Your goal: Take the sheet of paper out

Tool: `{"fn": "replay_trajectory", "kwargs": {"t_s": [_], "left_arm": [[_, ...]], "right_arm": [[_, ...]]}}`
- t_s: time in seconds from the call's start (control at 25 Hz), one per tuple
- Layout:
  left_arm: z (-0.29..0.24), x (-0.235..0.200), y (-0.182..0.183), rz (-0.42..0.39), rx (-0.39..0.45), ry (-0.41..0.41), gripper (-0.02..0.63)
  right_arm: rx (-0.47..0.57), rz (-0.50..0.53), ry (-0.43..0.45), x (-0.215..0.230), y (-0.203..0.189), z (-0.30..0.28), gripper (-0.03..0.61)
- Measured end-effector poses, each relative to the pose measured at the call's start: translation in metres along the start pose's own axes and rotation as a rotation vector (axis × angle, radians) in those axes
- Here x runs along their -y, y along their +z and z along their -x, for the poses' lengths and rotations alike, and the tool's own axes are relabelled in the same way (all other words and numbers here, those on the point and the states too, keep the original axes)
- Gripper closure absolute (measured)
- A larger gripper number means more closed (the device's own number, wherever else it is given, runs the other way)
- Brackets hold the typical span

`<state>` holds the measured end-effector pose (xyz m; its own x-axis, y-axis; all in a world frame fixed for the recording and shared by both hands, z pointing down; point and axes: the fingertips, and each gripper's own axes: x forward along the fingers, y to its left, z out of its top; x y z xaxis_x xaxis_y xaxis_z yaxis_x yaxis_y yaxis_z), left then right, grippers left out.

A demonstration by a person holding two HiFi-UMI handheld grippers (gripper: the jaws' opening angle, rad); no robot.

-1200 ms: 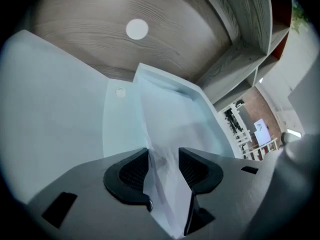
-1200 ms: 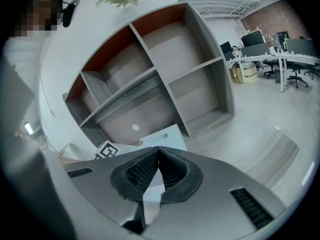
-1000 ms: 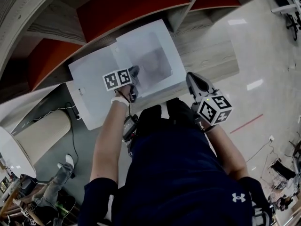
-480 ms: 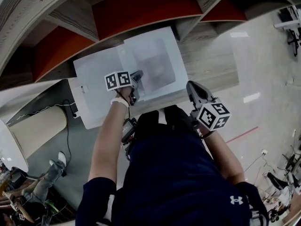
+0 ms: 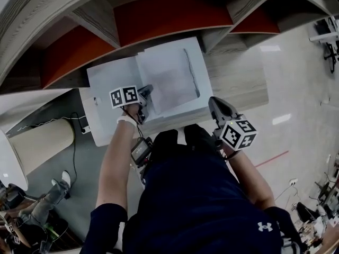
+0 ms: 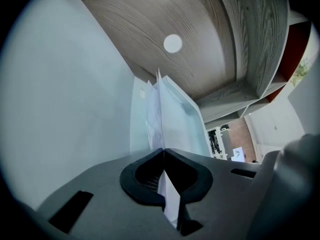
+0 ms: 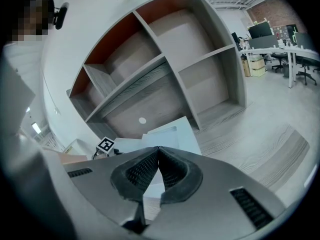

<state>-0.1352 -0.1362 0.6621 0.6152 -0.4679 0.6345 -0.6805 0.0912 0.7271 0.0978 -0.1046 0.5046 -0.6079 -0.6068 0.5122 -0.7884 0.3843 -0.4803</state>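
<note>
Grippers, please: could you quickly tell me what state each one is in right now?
Left gripper: closed on the sheet of paper.
Right gripper: closed, holding nothing.

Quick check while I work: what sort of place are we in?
Probably an open-plan office or lab. Desks with monitors and office chairs stand at the back, a wooden shelf unit fills the wall, and a printer-like white box sits before it.

Two claws (image 5: 145, 90) (image 5: 215, 101), one paper sheet (image 5: 167, 78), one white box (image 5: 105, 86), one shelf unit (image 5: 169, 16).
</note>
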Motion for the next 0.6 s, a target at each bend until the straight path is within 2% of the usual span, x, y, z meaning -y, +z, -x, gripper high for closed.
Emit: {"fn": "replay_trajectory", "kwargs": {"t_s": [0.6], "left_arm": [[0.039, -0.022, 0.003, 0.003, 0.036, 0.016, 0.595]], "right_arm": [[-0.026, 0.020, 0.038, -0.017, -0.002, -0.012, 0.565]]}}
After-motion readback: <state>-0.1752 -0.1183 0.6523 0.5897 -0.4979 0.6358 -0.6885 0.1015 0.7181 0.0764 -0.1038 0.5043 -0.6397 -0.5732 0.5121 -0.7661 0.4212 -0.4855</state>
